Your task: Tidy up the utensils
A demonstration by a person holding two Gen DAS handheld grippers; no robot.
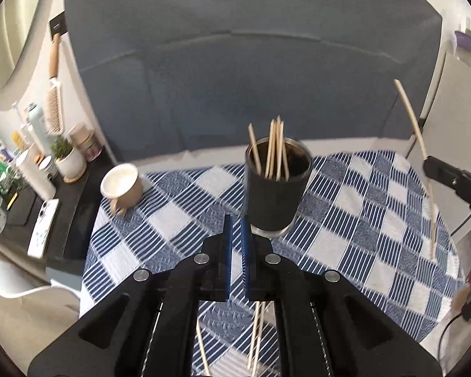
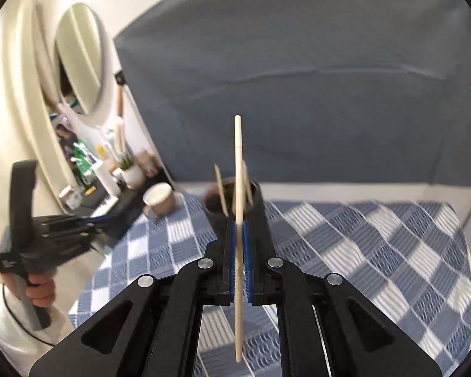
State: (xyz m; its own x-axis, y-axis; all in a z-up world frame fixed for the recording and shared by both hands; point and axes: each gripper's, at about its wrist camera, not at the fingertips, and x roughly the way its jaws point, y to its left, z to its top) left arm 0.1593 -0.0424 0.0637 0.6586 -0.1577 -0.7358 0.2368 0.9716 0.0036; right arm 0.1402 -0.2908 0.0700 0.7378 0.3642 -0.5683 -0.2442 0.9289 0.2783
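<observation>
Our right gripper point(image 2: 239, 238) jaws clench one upright chopstick point(image 2: 238, 157); our left gripper point(image 1: 236, 235) jaws are closed, empty, near the chopstick cup point(image 1: 274, 194)

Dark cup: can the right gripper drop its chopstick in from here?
Probably yes. The right gripper holds one chopstick upright, and the dark cup stands open-topped just ahead. The sticks already inside leave room, and nothing lies between.

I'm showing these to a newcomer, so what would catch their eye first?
Probably the pale chopstick clamped upright in the right tool, mid-frame in its view. Next, the dark cup of chopsticks standing on the blue checked cloth, just beyond the shut, empty left tool, with a tan mug tipped over at the far left.
</observation>
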